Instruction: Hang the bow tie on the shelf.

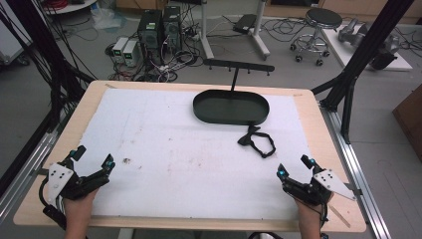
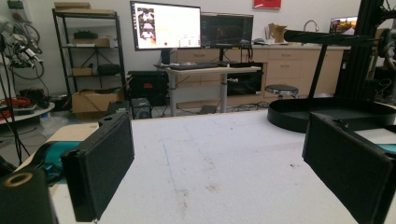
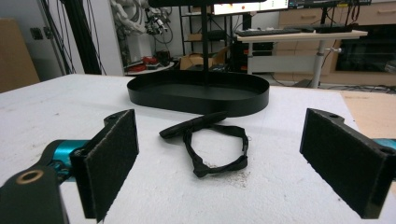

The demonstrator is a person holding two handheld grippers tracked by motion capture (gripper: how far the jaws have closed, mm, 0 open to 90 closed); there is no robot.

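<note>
A black oval tray [image 1: 231, 108] with an upright rod and a hook bar [image 1: 239, 65] stands at the back middle of the white mat [image 1: 164, 149]. Just in front of it, to the right, lies a black looped band [image 1: 256, 140]. My right gripper [image 1: 294, 166] rests open near the front right corner and faces the band [image 3: 210, 142] and the tray [image 3: 198, 95]. At the front left corner my left gripper [image 1: 93, 157] is open, nothing between its jaws, with the tray [image 2: 327, 114] far off to its right.
The mat covers a wooden table [image 1: 318, 124] with bare wood along its edges. Small brown stains [image 1: 127, 161] mark the mat. Black frame posts [image 1: 348, 84] stand at the table's right and left sides. Computers, cables and a stool [image 1: 321, 22] are on the floor beyond.
</note>
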